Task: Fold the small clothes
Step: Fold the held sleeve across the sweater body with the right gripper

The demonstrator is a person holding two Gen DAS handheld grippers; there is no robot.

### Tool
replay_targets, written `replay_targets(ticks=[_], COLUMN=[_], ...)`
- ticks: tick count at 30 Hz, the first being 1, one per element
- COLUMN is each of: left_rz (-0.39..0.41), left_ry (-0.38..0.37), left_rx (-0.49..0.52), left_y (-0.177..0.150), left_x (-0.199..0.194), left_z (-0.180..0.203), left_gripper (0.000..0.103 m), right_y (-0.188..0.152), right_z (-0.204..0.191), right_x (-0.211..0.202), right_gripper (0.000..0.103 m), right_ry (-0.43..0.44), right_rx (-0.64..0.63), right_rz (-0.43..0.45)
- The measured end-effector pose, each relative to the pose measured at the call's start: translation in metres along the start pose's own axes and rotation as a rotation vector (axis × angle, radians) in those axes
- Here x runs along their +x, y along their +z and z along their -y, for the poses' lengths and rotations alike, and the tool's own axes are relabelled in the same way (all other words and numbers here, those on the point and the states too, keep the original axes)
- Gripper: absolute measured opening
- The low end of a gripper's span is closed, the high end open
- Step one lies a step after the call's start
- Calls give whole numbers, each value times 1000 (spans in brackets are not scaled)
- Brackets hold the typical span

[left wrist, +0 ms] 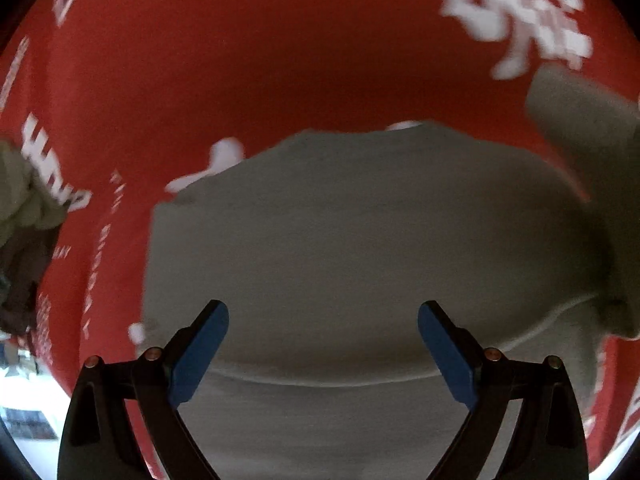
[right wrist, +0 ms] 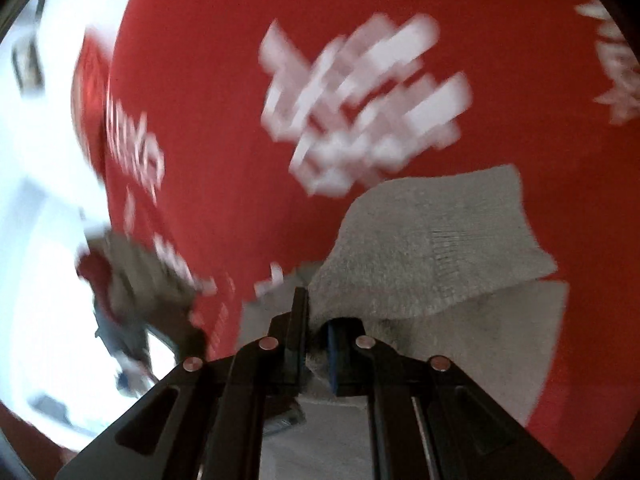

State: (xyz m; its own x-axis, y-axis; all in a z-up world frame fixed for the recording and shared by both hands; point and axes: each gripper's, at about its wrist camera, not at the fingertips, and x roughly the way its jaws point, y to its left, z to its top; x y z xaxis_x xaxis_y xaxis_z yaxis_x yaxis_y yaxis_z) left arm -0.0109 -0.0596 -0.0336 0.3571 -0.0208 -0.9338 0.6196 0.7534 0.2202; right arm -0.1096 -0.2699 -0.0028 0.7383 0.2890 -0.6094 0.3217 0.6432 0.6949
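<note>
A small grey garment (left wrist: 360, 248) lies spread on a red cloth with white lettering (left wrist: 280, 60). My left gripper (left wrist: 323, 320) is open just above the garment's near part, its blue pads (left wrist: 200, 352) wide apart and empty. In the right wrist view my right gripper (right wrist: 318, 320) is shut on a lifted fold of the grey garment (right wrist: 440, 248), which drapes over and away from the fingers. That view is motion-blurred.
A crumpled pile of other clothes (left wrist: 28, 208) lies at the left edge of the red cloth; it also shows in the right wrist view (right wrist: 136, 280). Beyond the cloth's left edge is a bright floor area (right wrist: 40, 240).
</note>
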Motion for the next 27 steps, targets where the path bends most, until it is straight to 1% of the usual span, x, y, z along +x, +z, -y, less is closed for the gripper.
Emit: replay_targets(ticks=[4,6,9,10,11,12,13,14,15,17,19,20,21,22,23,24,25,26,27], left_rz=[-31,-48,-72,-73,-71,-68,-66,-64,-61,-58,-58,-57,-55,-54,-53,-51,-47,-43,-37], left_ry=[13,15,-5,-18,-23,-28,-32,-39,-45,-49,-53,-54,-53,-51,-48,-45,-40,-35,-27], left_rx=[-49,-60,-75,-84,-88,-89,-91,-95,-98,-101,-105,-107,-109,-110,-111,-116,-122,-129,-141], left_y=[-11,-18,-26,-28,-29,-30,-30,-30,-31,-32,-34,-34,-35,-37,-37,-39,-41,-42,-45], left_x=[21,32,44,44,42,41,39,37,35,31,29,28,28,27,27,25,24,24,22], left_z=[-36,-47,-56,-59,-60,-62,-63,-65,-67,-70,-76,-80,-84,-89,-93,-99,-105,-111,-118], left_gripper=[97,97,97,97,97,97,97,97,97,97,97,97,97,97,97,97,97,97,97], right_y=[-32,-49,-70,-74,-75,-74,-72,-68,-64,-56,-50,-47,-47,-47,-47,-43,-38,-31,-27], right_z=[-27,-34,-35,-34,-35,-37,-36,-34,-27,-7,24,35,45,53,55,51,40,21,-1], right_x=[72,97,121,124,123,122,120,113,105,98,96,97,100,101,103,102,100,97,99], right_gripper=[9,9,14,19,21,32,49,53,54,54,54,54,49,31,17,9,9,8,8], right_ry=[-106,-159,-250,-268,-273,-278,-281,-273,-243,-190,-154,-131,-96,-64,-50,-45,-49,-60,-88], right_rx=[-146,-208,-245,-234,-219,-200,-174,-131,-61,95,304,379,465,532,558,559,507,409,293], right_rz=[-172,-238,-310,-323,-314,-310,-303,-276,-236,-192,-143,-125,-102,-76,-62,-39,-5,14,9])
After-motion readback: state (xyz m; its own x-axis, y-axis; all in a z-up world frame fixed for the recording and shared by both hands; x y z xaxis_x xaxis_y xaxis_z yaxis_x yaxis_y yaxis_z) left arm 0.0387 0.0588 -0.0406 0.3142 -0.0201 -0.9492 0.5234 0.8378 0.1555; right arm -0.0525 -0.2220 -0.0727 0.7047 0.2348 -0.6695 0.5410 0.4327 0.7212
